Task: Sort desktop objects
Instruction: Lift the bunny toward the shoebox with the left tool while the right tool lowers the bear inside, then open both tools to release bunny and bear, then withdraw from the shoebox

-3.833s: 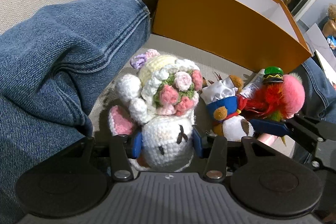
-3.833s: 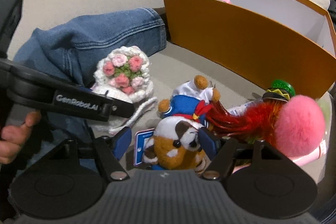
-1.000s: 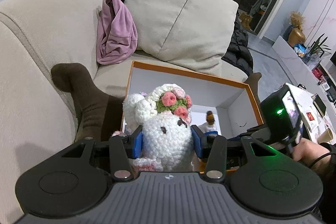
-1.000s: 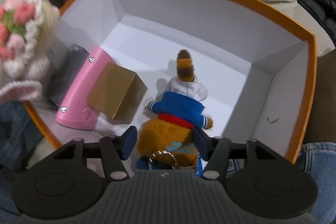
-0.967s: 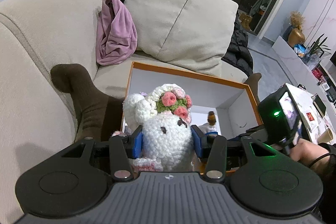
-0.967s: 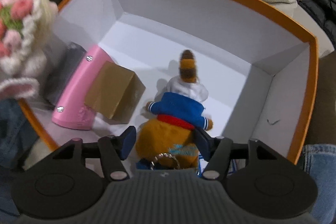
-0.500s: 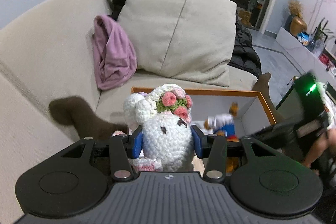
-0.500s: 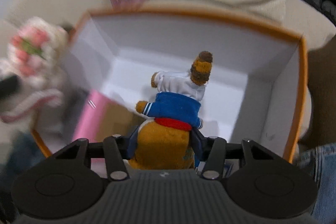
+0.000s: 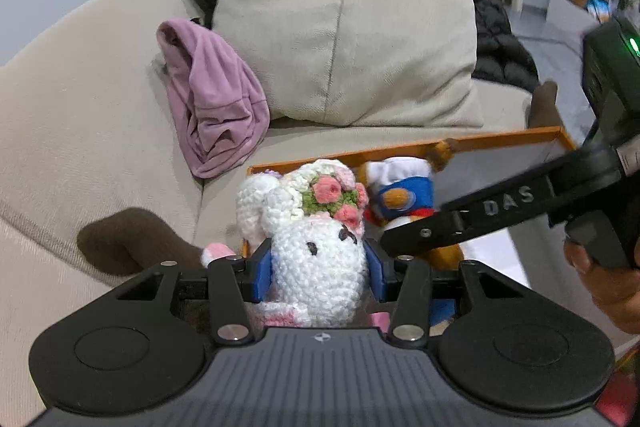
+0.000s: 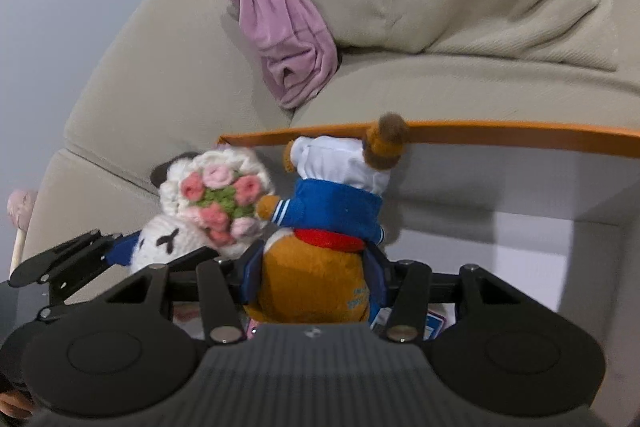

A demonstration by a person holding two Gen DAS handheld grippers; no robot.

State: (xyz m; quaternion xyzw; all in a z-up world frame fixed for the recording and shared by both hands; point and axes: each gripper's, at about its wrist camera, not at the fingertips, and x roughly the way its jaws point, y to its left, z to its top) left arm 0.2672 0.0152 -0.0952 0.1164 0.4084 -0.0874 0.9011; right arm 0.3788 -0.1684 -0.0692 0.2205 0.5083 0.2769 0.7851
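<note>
Both toys have risen from inside the orange box [image 10: 520, 139] to its far rim. Left gripper [image 9: 318, 269] clenches the crochet bunny [image 9: 316, 263], right gripper [image 10: 312, 277] clenches the bear plush [image 10: 316, 267]. I judge neither is sorted yet; both must still be put down.

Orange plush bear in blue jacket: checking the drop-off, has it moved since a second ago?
Yes. The orange plush bear, clamped in the right gripper, has risen toward the orange box rim.
</note>
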